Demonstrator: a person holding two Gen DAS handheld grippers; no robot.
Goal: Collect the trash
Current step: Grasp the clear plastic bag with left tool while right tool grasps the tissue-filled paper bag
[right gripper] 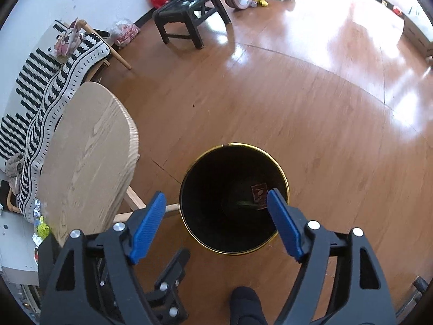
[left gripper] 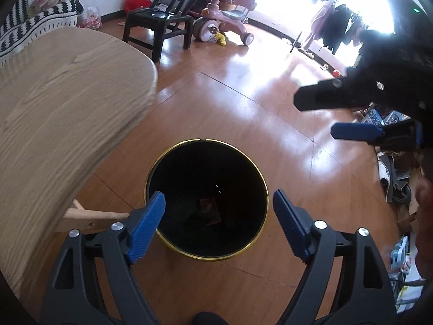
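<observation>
Wooden floor point(left gripper: 243, 108), glossy and sunlit, fills most of both views. Pale wood-grain bench point(left gripper: 62, 113), rounded at its edge, occupies the left side, with a black-and-white patterned throw point(right gripper: 46, 100) draped on the seat behind it. Black dark-wood chair point(left gripper: 159, 24) stands farther back near the white wall, with a pink ride-on toy point(left gripper: 222, 21) and a small yellow toy point(left gripper: 220, 38) just beside it; a red bag point(left gripper: 136, 1) lies against the wall. Black round trash bin point(left gripper: 207, 168) with a gold rim stands on the floor close to the bench edge, open-topped, directly below both tools. Left hand-held gripper point(left gripper: 219, 205): blue ribbed pads spread wide apart, nothing between them, hovering above the bin mouth and touching nothing. Right hand-held gripper point(right gripper: 216, 205): pads likewise spread wide and empty, poised over the bin, its right pad overlapping the bin's inner wall in view; it also appears at the right edge of the left wrist view, pads parted. Inside the bin, at the dark bottom, lies a small reddish-brown packet point(right gripper: 259, 196), the trash, with further dim contents that cannot be made out. A dark-socked foot point(right gripper: 246, 306) shows at the lower edge.
</observation>
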